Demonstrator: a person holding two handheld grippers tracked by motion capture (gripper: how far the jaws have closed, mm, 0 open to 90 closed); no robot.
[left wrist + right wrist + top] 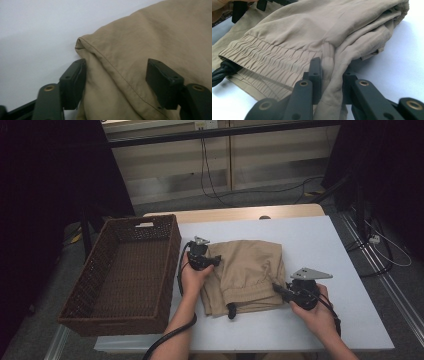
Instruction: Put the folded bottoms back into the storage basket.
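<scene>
High view — folded khaki trousers (247, 275) on the table (320, 250), between both grippers. Left gripper view — left gripper (116, 75) jaws apart, straddling a hemmed corner. Right gripper view — right gripper (332, 80) clamped on a fabric fold.

No readable text, label, brand, number or sign is showing anywhere in these views.
</scene>
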